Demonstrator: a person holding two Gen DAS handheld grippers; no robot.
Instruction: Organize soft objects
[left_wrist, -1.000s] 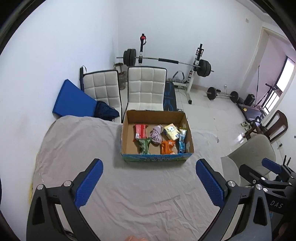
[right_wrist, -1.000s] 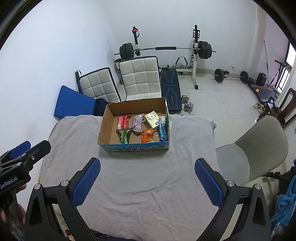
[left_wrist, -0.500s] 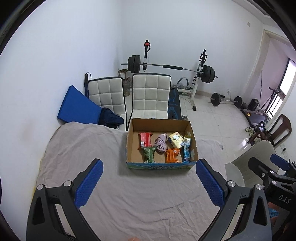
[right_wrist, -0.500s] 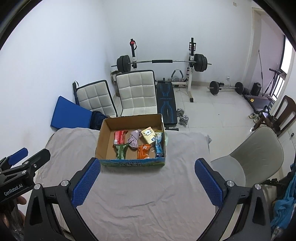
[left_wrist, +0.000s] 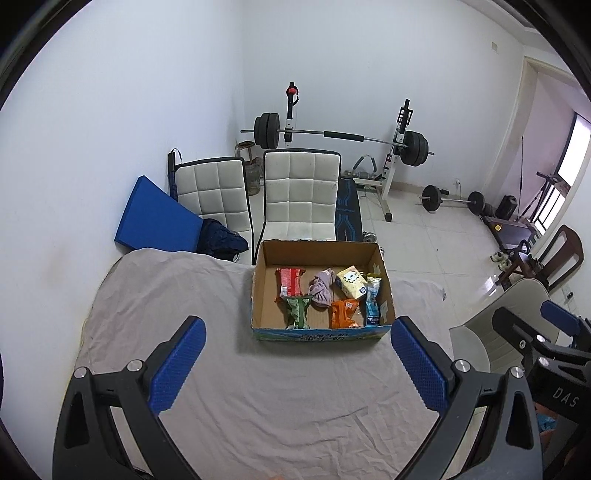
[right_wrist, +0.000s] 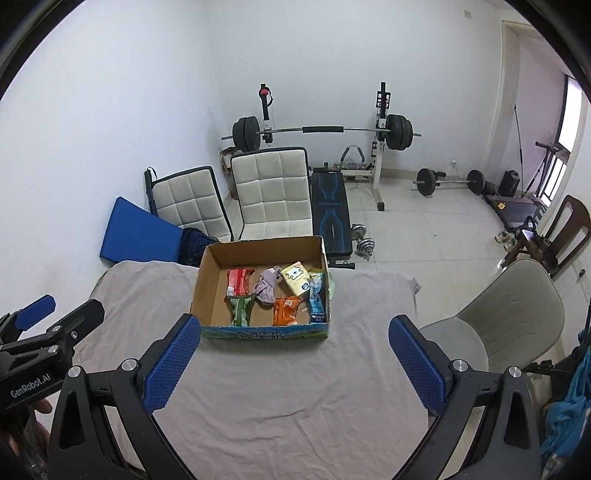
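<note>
An open cardboard box (left_wrist: 266, 284) (right_wrist: 210, 280) sits at the far middle of the grey-clothed table (left_wrist: 166, 295) (right_wrist: 277, 387). Inside lie a red packet (left_wrist: 290, 281) (right_wrist: 238, 281), a green packet (left_wrist: 296, 312) (right_wrist: 241, 310), a crumpled lilac cloth (left_wrist: 321, 290) (right_wrist: 266, 286), a yellow tissue pack (left_wrist: 351, 282) (right_wrist: 295, 278), an orange packet (left_wrist: 343, 313) (right_wrist: 286, 311) and a blue-white packet (left_wrist: 372, 302) (right_wrist: 317, 297). My left gripper (left_wrist: 297, 363) is open and empty, well short of the box. My right gripper (right_wrist: 293, 363) is open and empty too, near the box front.
Two white padded chairs (left_wrist: 301, 195) stand behind the table, with a blue mat (left_wrist: 151, 218) against the left wall. A barbell rack (left_wrist: 343, 136) and bench fill the back. A beige chair (right_wrist: 509, 317) stands at the table's right side.
Both grippers have pulled back and up from the box, so more of the room shows. The box's contents have not moved; both stay open.
</note>
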